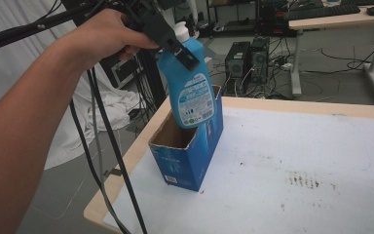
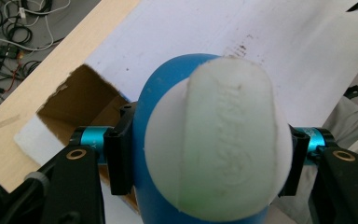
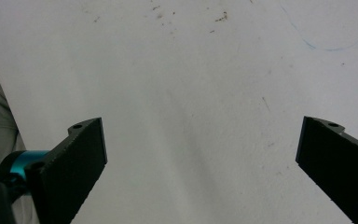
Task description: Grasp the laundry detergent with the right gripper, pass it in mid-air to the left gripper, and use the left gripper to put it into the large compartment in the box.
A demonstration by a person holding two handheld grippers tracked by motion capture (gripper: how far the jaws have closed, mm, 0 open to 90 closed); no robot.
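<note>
Your left gripper [image 1: 175,44] clamps the blue bottle [image 1: 190,87] just below its white cap [image 2: 216,140], one jaw on each side of the neck. The bottle hangs upright, its base inside the open top of the blue box [image 1: 187,156] near the table's [image 1: 297,161] left edge. Your right gripper [image 3: 200,154] stands wide open over bare tabletop.

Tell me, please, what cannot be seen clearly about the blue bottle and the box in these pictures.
- Blue bottle: label print too small, high view.
- Bottle body: hidden behind its white cap, left gripper view.
- Blue box: inside shadowed, bottle bottom covers part of the opening.
- Left hand-held gripper: the hand hides its body.
</note>
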